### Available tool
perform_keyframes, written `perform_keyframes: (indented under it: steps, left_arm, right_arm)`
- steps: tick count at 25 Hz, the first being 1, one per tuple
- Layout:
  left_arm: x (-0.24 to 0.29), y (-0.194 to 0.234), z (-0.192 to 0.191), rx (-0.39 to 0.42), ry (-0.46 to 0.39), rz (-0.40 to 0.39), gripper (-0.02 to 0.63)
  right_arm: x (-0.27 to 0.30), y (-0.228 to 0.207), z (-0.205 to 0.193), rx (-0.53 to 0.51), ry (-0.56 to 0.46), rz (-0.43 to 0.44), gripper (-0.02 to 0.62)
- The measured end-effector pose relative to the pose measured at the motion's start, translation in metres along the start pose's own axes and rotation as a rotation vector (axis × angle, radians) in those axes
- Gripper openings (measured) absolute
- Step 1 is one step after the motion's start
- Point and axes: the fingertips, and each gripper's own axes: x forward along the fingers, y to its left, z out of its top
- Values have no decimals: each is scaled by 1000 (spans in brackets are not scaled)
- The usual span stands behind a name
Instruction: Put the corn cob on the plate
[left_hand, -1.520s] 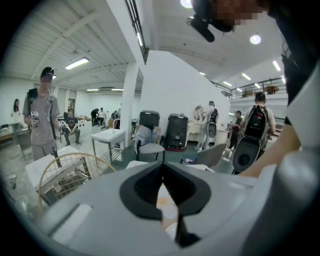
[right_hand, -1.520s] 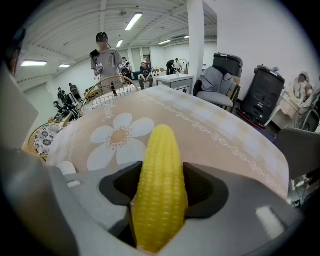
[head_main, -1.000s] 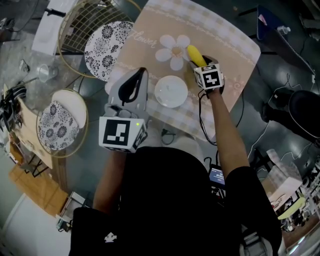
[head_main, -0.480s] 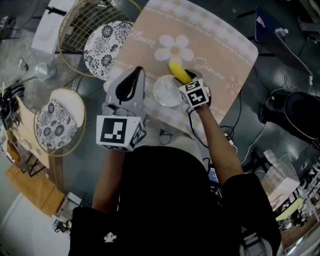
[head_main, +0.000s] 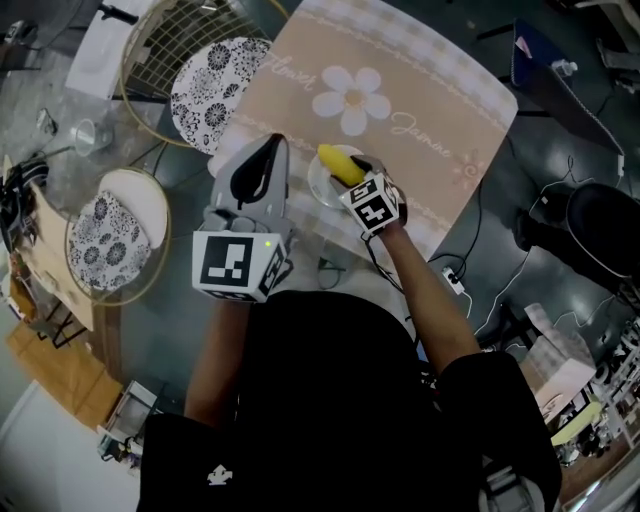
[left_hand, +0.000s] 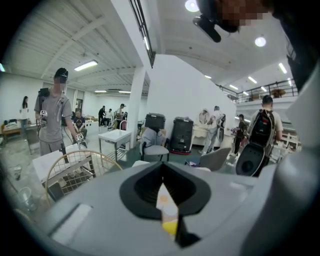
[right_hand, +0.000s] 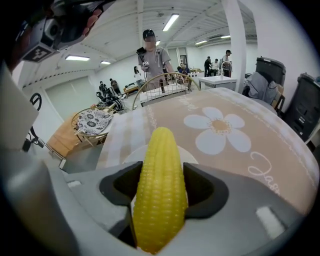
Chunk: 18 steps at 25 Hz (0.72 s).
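A yellow corn cob (head_main: 337, 164) is clamped between the jaws of my right gripper (head_main: 347, 172), and it hangs over the small white plate (head_main: 318, 186) on the beige flower tablecloth. In the right gripper view the corn cob (right_hand: 160, 185) points away from me, with the right gripper (right_hand: 161, 192) shut on its sides and the white plate (right_hand: 131, 156) showing just under it. My left gripper (head_main: 270, 148) rests beside the plate on its left with nothing in it. In its own view the left gripper (left_hand: 163, 175) has its jaws together, leaving only a thin slit.
A tablecloth (head_main: 420, 90) with a daisy print covers the table. Two wire baskets with patterned plates (head_main: 212, 82) (head_main: 105, 235) stand at the left. A glass (head_main: 86, 135) stands at the far left, and cables hang off the near table edge.
My right gripper has carried the corn cob leftward and toward me, from the daisy print to over the white plate. The left gripper has stayed where it was.
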Motion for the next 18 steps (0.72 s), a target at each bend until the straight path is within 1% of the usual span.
perform_keyframes:
  steps: [7,18]
  left_arm:
    - [-14,3,-4,4,1,9,9]
    - [-31,3,-10,-16,1,34,9]
  right_arm:
    - [6,12,-16,-30,32,4,255]
    - [9,15,-19,-32,5,-27,258]
